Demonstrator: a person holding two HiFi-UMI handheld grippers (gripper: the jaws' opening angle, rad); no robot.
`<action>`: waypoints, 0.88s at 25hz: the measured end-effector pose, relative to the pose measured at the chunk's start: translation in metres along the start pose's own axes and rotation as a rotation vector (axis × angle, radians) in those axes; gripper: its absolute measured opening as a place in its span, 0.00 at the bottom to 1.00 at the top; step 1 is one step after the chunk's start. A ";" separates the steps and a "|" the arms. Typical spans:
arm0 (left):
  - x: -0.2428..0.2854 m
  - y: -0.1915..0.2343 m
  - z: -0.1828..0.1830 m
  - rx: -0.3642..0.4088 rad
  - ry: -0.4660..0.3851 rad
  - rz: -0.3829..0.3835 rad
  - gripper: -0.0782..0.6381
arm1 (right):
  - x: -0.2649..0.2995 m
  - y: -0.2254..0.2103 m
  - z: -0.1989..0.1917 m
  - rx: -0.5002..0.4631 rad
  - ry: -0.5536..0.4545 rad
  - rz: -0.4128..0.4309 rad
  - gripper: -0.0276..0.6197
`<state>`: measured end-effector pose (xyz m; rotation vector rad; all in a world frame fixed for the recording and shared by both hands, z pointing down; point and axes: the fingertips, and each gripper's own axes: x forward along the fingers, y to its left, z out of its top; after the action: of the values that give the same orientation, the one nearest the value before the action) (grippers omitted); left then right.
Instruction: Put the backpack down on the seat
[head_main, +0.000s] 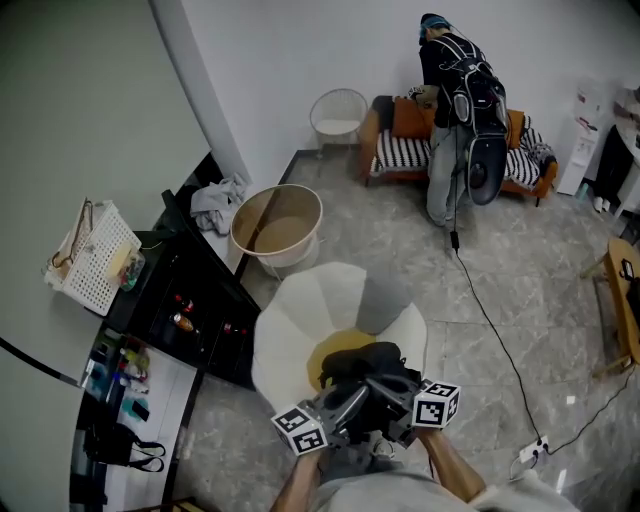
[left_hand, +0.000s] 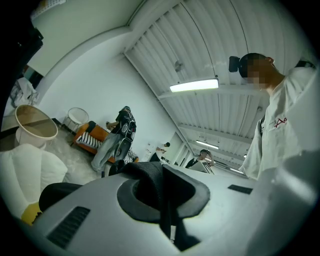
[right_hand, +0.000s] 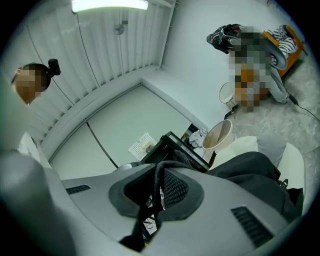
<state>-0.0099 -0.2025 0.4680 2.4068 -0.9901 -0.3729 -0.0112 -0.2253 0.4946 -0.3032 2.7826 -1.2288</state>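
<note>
A black backpack (head_main: 362, 362) lies on the yellow cushion (head_main: 322, 352) of a white petal-shaped seat (head_main: 310, 310), right below me. Both grippers hover close together over its near side. My left gripper (head_main: 348, 398) is shut on a black webbing strap (left_hand: 150, 182), which runs up between its pads. My right gripper (head_main: 396, 392) is shut on a black mesh-padded strap (right_hand: 167, 189). The right gripper view shows the backpack's dark body (right_hand: 255, 172) just beyond the jaws, against the white seat (right_hand: 292, 160). The left gripper view shows the seat (left_hand: 30, 170) at lower left.
A round beige tub (head_main: 277, 225) stands behind the seat, and a black cabinet (head_main: 190, 300) stands to its left. A white basket (head_main: 95, 255) sits further left. A person (head_main: 455, 110) stands at a striped sofa (head_main: 400, 150) at the back. A cable (head_main: 490, 310) crosses the floor to the right.
</note>
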 end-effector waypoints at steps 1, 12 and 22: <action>-0.003 0.005 0.003 -0.003 -0.001 -0.001 0.16 | 0.006 -0.001 0.000 -0.002 0.001 -0.004 0.12; -0.030 0.058 0.047 0.017 0.007 -0.038 0.16 | 0.080 -0.007 0.015 -0.017 -0.012 -0.021 0.12; -0.044 0.097 0.080 0.074 0.007 -0.096 0.16 | 0.129 -0.008 0.032 -0.027 -0.067 -0.028 0.12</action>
<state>-0.1307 -0.2576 0.4566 2.5274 -0.9018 -0.3676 -0.1312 -0.2812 0.4794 -0.3797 2.7494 -1.1652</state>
